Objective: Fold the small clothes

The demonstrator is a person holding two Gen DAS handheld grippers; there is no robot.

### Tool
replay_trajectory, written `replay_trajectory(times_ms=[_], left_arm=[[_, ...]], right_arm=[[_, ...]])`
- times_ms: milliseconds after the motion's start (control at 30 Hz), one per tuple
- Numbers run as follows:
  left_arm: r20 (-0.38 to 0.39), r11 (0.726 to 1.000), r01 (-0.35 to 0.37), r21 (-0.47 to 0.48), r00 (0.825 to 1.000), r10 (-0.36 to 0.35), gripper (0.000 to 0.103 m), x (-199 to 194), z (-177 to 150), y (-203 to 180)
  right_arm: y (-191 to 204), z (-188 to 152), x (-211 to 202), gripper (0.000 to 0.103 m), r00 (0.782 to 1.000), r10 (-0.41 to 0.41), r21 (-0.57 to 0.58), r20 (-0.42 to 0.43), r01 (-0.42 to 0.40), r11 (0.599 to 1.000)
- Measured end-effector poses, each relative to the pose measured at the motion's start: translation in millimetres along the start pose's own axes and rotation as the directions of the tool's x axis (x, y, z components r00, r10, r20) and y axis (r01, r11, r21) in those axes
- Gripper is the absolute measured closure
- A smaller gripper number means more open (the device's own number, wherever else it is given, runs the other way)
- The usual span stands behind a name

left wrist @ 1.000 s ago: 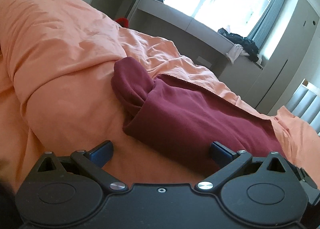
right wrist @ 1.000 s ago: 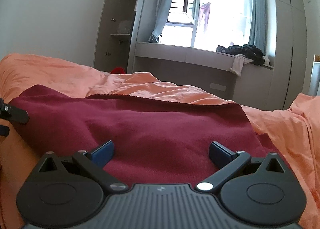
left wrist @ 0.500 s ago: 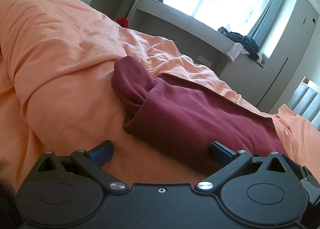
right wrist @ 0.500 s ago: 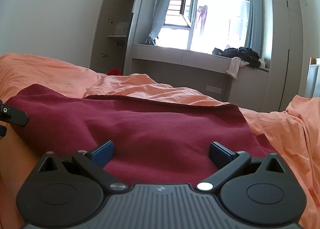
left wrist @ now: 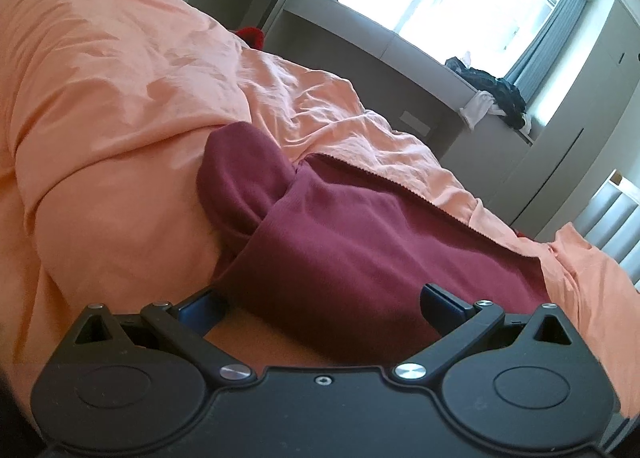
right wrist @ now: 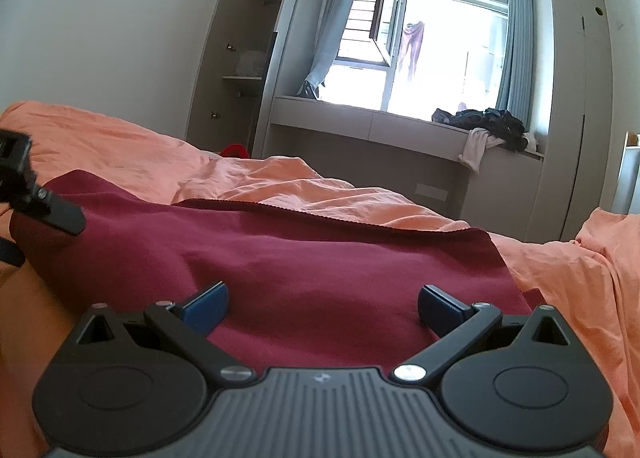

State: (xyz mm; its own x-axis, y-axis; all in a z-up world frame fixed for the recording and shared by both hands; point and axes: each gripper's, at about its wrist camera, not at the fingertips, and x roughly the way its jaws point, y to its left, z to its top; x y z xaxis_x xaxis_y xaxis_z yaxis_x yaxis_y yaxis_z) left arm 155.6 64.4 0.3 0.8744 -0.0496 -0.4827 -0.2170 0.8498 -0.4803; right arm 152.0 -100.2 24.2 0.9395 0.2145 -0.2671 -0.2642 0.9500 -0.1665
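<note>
**Maroon garment flat on the orange bed, both grippers empty**

A maroon garment lies spread on an orange bed cover, its far hem running as a straight scalloped edge across the wrinkled fabric. In the left wrist view the garment shows a folded-over flap on top, with a rounded sleeve-like part sticking out from under it toward the bulging duvet.

The left gripper hangs low over the near left corner of the garment, jaws apart, nothing between them; one blue pad sits over bare orange cover, the other over maroon cloth. The right gripper hovers over the middle of the garment's near edge, jaws likewise wide apart and holding nothing. The left gripper's black finger shows at the left edge of the right wrist view, over the garment's left end.

Behind the bed stand an open wardrobe, a bright window and a window bench with a dark heap of clothes
</note>
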Motion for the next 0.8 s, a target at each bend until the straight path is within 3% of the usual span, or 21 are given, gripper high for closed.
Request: replay_trajectory(times_ms=[233,333,433,533,700,800], left_arm=[[0.026,0.997,-0.044,0.065,0.999,0.042,0.001,13.5,2.8,-11.8],[0.065,0.996,-0.065,0.060,0.996,0.061,0.008,9.3,0.1,-13.9],[0.101,0.995,-0.085,0.054,0.992,0.079,0.024,4.7,-1.9,-12.5],[0.126,0.995,-0.097,0.018,0.988,0.094,0.046,4.5,0.9,-7.5],[0.130,0.995,-0.094,0.021,0.987,0.090,0.075,11.7,10.0,-6.8],[0.137,0.997,-0.060,0.053,0.989,0.052,0.081,13.3,16.9,-17.1]], right_arm=[[1.8,-3.7,1.5,0.000,1.000,-0.003,0.010,0.001,0.003,1.000],[1.7,-3.8,1.8,0.000,1.000,-0.004,0.009,0.002,0.004,1.000],[1.1,-3.8,1.7,0.000,1.000,-0.004,0.009,0.002,0.004,1.000],[2.6,-3.5,2.9,0.000,1.000,-0.007,0.006,-0.002,0.007,1.000],[2.7,-3.1,2.6,0.000,1.000,-0.008,0.002,-0.006,0.008,1.000],[2.5,-0.6,3.2,0.000,1.000,-0.010,-0.008,-0.013,0.010,1.000]])
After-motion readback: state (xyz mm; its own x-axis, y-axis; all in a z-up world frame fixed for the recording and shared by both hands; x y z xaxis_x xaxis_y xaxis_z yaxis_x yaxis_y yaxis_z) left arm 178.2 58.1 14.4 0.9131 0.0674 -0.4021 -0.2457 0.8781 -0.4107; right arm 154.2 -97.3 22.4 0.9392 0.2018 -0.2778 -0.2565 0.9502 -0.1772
